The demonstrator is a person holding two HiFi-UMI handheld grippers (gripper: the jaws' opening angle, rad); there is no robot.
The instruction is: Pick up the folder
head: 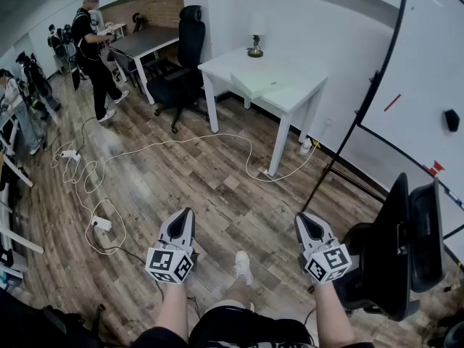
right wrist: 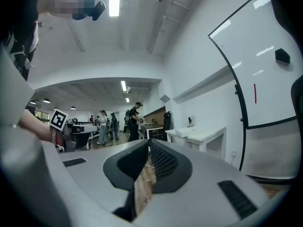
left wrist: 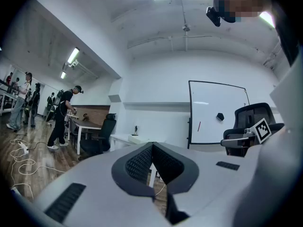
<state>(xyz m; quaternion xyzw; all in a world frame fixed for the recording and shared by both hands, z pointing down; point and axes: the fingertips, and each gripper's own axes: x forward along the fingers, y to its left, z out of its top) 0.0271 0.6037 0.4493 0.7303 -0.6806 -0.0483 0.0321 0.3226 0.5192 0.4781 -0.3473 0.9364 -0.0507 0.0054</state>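
Head view puts the folder point(head: 259, 83) flat on the white worktop point(head: 308, 93), well apart from the left hand-held gripper point(head: 184, 214) and the right hand-held gripper point(head: 302, 218). Both are pressed together on nothing. Best to walk closer first, spread one pair of jaws, then slide level onto a free edge. The folder's long axis seems to run along the worktop's length; its spine side cannot be told.

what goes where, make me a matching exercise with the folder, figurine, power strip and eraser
Things:
1 folder
2 figurine
3 power strip
4 eraser

Places:
a on the wood floor
b on the whiteboard
c lying flat on the white table
d standing at the table's wall side

Pairs: 1-c, 2-d, 3-a, 4-b
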